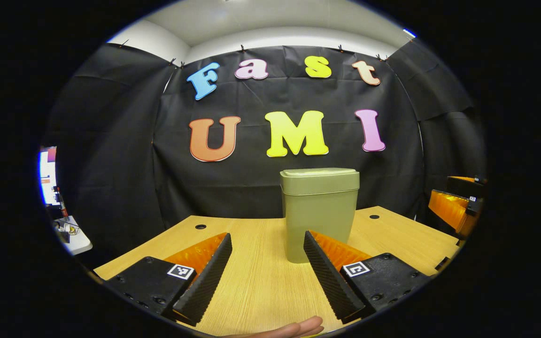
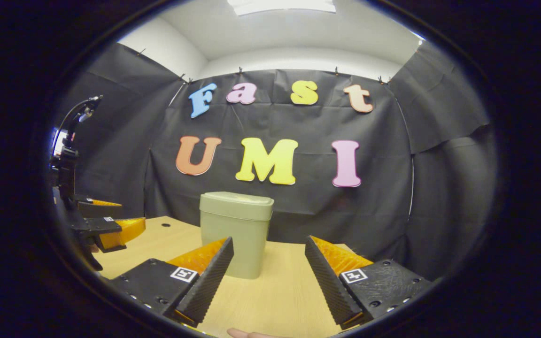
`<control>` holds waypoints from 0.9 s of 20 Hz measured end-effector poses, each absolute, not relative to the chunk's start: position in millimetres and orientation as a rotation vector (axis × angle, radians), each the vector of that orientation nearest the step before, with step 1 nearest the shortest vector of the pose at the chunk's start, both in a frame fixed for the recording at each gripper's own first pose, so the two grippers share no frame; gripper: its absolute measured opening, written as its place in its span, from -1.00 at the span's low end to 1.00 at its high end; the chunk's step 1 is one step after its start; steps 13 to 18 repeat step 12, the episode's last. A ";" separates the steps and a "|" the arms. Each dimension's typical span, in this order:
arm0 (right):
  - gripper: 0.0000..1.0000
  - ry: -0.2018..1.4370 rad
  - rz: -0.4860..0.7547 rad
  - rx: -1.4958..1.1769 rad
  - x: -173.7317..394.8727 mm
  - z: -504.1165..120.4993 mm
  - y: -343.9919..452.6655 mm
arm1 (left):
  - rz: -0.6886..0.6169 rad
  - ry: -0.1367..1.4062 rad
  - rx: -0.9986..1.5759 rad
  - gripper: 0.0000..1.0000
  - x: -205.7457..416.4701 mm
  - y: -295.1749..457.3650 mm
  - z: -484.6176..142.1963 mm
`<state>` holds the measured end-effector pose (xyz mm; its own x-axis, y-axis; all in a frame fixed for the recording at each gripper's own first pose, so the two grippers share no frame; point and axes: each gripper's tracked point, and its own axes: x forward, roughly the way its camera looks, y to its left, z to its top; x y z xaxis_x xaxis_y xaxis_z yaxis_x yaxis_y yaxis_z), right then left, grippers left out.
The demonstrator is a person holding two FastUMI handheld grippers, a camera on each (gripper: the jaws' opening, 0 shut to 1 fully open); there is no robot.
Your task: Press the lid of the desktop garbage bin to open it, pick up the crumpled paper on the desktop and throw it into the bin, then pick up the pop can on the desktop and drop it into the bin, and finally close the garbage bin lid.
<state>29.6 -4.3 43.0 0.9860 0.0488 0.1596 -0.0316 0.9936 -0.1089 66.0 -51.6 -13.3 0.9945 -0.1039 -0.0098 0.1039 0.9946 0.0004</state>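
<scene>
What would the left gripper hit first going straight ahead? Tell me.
Most likely the green bin. The left gripper is open, and the bin stands on the wooden table just right of its centre line, so its right finger would probably touch first; depth is unclear.

Bin point(image 1: 319, 211) stands lid shut at centre of the left gripper view, blocking the straight path; bare table point(image 1: 256, 281) is left open at lower centre between the spread fingers. In the right gripper view, open table is seen right of the bin point(image 2: 235, 232); the other gripper point(image 2: 104, 225) sits at left edge.
</scene>
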 end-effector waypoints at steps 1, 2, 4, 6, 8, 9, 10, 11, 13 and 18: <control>0.90 -0.161 0.048 -0.098 25.9 38.4 -7.7 | -0.107 0.008 0.008 0.97 64.8 -55.4 -10.4; 0.84 -0.164 0.058 -0.094 23.3 37.0 -9.3 | -0.102 0.004 0.018 0.97 62.2 -56.0 -8.2; 0.94 -0.165 0.041 -0.094 24.7 37.2 -16.9 | -0.094 -0.007 0.020 0.97 57.6 -58.7 -6.7; 0.89 -0.172 0.039 -0.083 25.3 38.7 -16.4 | -0.095 -0.014 0.011 0.98 54.6 -65.5 -4.8; 0.89 -0.155 0.064 -0.075 26.7 31.7 -8.5 | -0.112 -0.016 0.015 0.90 50.7 -73.1 -5.7; 0.96 -0.146 0.065 -0.073 28.4 29.4 -9.4 | -0.121 -0.017 0.024 0.97 48.9 -76.5 -5.2; 0.90 -0.143 0.060 -0.075 28.1 29.5 -10.2 | -0.122 -0.020 0.029 0.97 47.8 -77.2 -4.6; 0.89 -0.147 0.053 -0.080 27.5 31.1 -12.2 | -0.126 -0.023 0.032 0.97 47.1 -78.1 -4.9; 0.90 -0.151 0.043 -0.084 25.7 32.9 -13.3 | -0.130 -0.026 0.033 0.97 46.2 -78.8 -4.1; 0.90 -0.151 0.043 -0.084 25.7 32.9 -13.3 | -0.130 -0.026 0.033 0.97 46.2 -78.8 -4.1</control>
